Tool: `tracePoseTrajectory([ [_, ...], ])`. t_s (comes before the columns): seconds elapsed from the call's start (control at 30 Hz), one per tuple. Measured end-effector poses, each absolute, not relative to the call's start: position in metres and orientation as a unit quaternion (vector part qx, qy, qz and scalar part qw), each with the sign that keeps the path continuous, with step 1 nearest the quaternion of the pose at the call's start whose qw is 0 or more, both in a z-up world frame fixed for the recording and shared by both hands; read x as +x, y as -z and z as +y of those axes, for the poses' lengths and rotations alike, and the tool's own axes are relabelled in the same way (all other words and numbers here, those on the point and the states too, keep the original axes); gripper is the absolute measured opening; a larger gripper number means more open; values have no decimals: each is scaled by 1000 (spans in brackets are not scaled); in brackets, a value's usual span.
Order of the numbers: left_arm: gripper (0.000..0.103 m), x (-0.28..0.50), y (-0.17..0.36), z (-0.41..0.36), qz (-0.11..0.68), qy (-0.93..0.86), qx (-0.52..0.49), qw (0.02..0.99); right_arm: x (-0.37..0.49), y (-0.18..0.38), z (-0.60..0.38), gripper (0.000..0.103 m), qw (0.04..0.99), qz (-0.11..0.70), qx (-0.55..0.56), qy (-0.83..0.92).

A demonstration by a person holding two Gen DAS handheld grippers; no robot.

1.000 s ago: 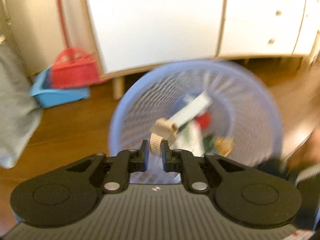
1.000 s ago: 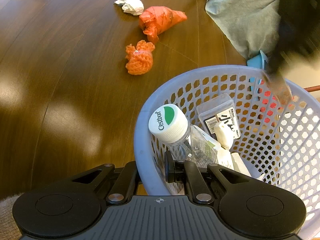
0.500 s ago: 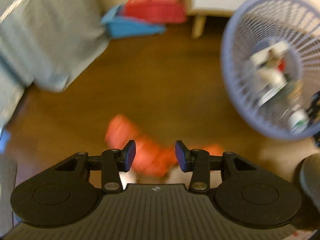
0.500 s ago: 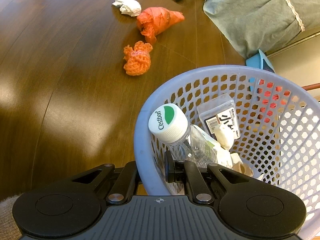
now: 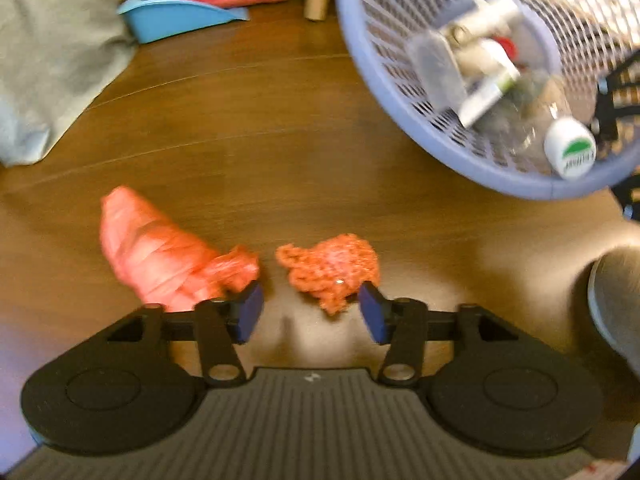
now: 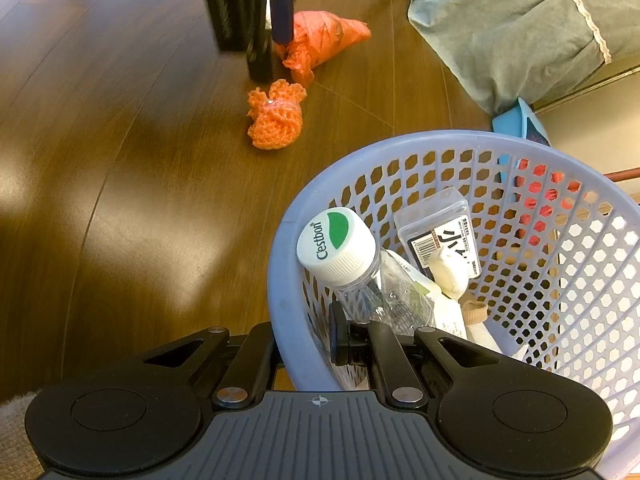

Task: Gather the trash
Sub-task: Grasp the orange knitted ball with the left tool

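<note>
Hovering left gripper, jaws just spreading and empty, above orange mesh wad; right gripper pinching basket rim

An orange crocheted wad and a crumpled orange-red bag lie on the floor beside the basket.

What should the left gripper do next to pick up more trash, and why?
Probably ease down a little further and close on the orange crocheted ball. The left gripper has just been opening, nothing sits between its fingers yet, and the ball lies on the wooden floor just ahead of the gap. The right gripper is shut on the rim of the lavender basket, ready for the drop.
</note>
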State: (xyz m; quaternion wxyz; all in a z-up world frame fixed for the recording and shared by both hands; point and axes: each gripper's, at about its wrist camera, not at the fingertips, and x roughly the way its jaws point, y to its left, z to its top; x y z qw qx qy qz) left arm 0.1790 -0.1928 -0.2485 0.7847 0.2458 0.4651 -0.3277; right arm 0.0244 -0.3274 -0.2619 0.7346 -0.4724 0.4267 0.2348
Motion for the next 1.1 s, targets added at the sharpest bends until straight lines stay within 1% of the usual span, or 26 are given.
tracePoseTrajectory([
  [0.03, 57, 179, 253, -195, 466, 330, 248, 782, 24, 262, -328, 4, 735, 426, -473, -235],
  [0.17, 56, 180, 269, -199, 475, 331, 255, 774, 25, 263, -329, 4, 736, 426, -472, -234],
  [0.2, 53, 180, 273, -200, 475, 328, 261, 774, 25, 264, -329, 4, 736, 426, -471, -234],
  [0.23, 46, 180, 277, -200, 476, 325, 262, 774, 25, 264, -329, 4, 736, 426, -471, -233],
  [0.37, 27, 183, 284, -200, 487, 317, 255, 773, 24, 266, -328, 4, 736, 426, -472, -233],
  [0.4, 14, 183, 285, -199, 490, 318, 258, 770, 24, 266, -328, 4, 736, 426, -473, -232],
  [0.43, 9, 183, 284, -198, 490, 316, 261, 769, 24, 266, -328, 4, 736, 426, -473, -232],
  [0.53, 7, 182, 280, -193, 490, 316, 260, 770, 25, 266, -328, 4, 736, 426, -472, -232],
  [0.7, 7, 177, 265, -183, 483, 312, 261, 776, 25, 266, -328, 4, 737, 426, -471, -231],
  [1.1, 7, 176, 204, -155, 468, 281, 240, 803, 26, 267, -328, 4, 735, 428, -474, -230],
])
